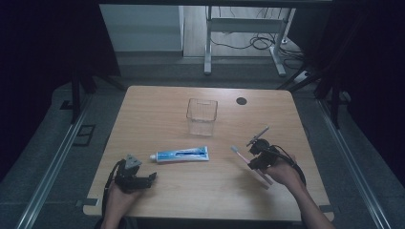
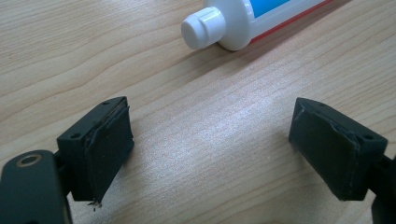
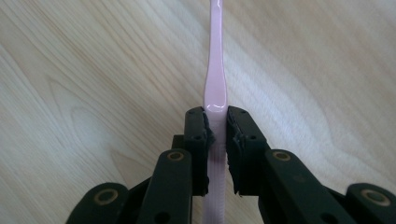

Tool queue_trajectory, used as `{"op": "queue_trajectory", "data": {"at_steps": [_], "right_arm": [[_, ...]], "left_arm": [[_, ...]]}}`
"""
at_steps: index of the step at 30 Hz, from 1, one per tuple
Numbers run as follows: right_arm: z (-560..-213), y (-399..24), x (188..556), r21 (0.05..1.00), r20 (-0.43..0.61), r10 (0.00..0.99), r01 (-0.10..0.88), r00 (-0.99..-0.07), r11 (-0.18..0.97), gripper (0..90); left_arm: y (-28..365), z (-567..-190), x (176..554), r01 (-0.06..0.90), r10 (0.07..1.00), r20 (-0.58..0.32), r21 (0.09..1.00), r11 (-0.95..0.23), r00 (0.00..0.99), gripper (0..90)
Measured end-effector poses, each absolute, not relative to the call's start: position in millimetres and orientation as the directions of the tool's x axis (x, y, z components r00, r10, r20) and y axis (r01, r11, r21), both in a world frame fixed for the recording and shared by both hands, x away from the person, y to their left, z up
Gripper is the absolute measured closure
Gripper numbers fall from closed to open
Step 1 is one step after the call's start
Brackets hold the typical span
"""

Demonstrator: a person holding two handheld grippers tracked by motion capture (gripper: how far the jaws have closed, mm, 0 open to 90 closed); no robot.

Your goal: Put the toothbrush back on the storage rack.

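A pink toothbrush (image 1: 242,156) lies at the right of the wooden table, its head pointing up-left. My right gripper (image 3: 216,122) is shut on the handle of the toothbrush (image 3: 215,84), both pads pressing its sides. A white and blue toothpaste tube (image 1: 181,154) lies in the middle, cap to the left. In the left gripper view the toothpaste tube's white cap (image 2: 201,28) sits just beyond the jaws. My left gripper (image 2: 210,140) rests open near the front left of the table (image 1: 143,179), with bare wood between its pads. A clear plastic cup (image 1: 202,116) stands upright behind the tube.
A dark round hole (image 1: 241,101) marks the table's far right part. The table's front edge (image 1: 205,218) runs close under both hands. Desk legs and cables (image 1: 248,43) stand on the floor beyond the far edge.
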State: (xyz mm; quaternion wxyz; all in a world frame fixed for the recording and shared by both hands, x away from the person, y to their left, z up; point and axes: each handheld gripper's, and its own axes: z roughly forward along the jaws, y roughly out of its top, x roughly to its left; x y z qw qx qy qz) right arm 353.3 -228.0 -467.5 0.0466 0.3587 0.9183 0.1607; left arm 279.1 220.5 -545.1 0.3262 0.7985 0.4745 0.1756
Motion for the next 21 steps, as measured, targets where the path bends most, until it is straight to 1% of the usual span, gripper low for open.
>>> {"op": "queue_trajectory", "data": {"at_steps": [6, 21], "right_arm": [[-455.0, -226.4, 359.3, 0.385, 0.037, 0.678, 0.636, -0.734, 0.668, 78.7], [-439.5, -219.1, 368.7, 0.448, 0.066, 0.678, 0.629, -0.732, 0.635, 78.6]], "left_arm": [[220.6, -545.1, 279.1, 0.643, 0.872, -0.029, 0.688, -0.337, 0.488, 13.1], [220.5, -545.1, 279.1, 0.643, 0.872, -0.029, 0.688, -0.337, 0.488, 13.1]]}}
